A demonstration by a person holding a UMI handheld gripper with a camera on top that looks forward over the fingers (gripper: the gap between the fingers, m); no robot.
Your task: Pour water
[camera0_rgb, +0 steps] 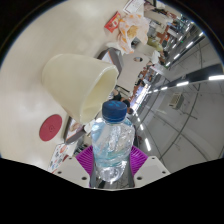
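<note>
We are holding a clear water bottle with a blue cap in the gripper, and the whole view is tilting steeply. Both purple pads are pressing on the bottle's sides, so the fingers are clamping it. The bottle's lower end is running out of sight below the fingers, and the bottle is hiding most of each pad from us. Just beyond the cap, a cream cup is lying across our view with its mouth turned toward the bottle. We are not making out any water in the cup. Beside the cup a red round thing is showing; we cannot tell what it is. The clutter beyond stays too small to identify.
</note>
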